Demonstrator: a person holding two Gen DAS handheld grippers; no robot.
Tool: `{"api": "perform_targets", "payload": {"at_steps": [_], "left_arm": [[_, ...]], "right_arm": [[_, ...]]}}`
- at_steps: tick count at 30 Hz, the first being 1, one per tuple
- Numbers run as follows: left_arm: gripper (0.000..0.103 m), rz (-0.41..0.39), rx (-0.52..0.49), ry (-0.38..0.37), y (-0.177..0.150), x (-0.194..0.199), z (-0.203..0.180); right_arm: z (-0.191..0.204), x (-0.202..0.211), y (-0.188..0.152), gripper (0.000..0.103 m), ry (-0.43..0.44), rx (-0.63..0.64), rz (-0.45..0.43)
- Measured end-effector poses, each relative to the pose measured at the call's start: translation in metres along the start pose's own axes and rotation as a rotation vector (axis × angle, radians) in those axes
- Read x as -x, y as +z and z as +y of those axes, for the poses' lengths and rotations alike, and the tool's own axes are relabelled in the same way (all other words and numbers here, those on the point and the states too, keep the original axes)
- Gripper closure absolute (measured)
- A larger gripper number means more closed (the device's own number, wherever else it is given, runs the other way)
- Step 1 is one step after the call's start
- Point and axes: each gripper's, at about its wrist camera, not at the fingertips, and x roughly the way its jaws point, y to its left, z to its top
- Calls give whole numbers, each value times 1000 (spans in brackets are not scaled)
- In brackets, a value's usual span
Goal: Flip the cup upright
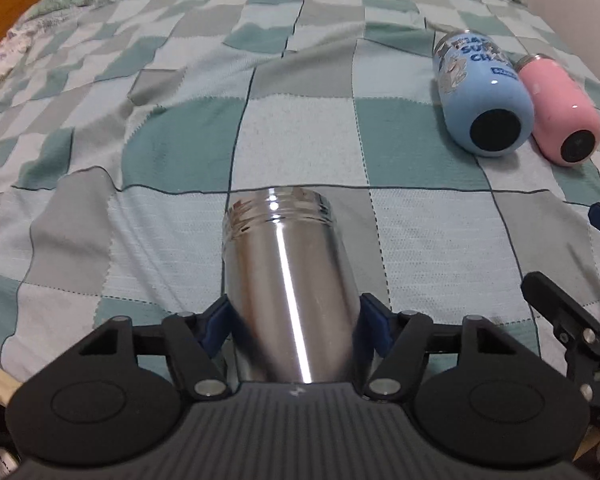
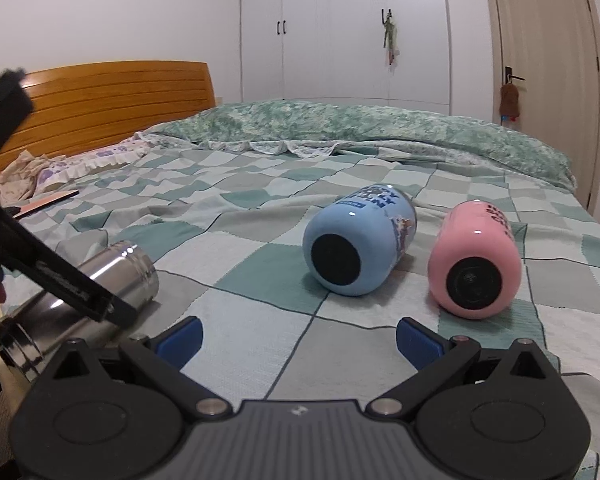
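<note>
The left gripper [image 1: 294, 320] pinches the steel cup [image 1: 288, 292] lying on the bed [image 1: 300, 136], left of the blue cup [image 1: 480, 96], so it should pivot slowly upward, while the right gripper [image 2: 298, 338] gapes empty.

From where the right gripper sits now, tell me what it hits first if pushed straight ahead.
Nothing directly: the open right gripper aims at bare checked blanket. Farther on, its line seems to pass between the blue cup and the pink cup, though depth is uncertain.

Both the left gripper [image 1: 294, 322] and right gripper [image 2: 299, 340] are matte black; blue finger pads [image 2: 180, 340]; silver pivot screws.
</note>
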Motion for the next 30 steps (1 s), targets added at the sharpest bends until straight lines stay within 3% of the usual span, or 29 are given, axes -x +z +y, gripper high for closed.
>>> {"api": "perform_targets", "payload": {"at_steps": [9,15,23,30], "left_arm": [[36,-72,7,-16,-6,11,2],[37,-213,28,-68,-15,41,7],[39,-390,63,-75,-20,69,20],[39,-572,46,32,-17,75,24]], "right_arm": [[0,4,-4,0,-6,-17,-21],[-1,12,-8,0,-12,-42,-78],[-8,24,-10,0,-28,-107,-163],[-3,30,-8,0,-38,-131,-242]]}}
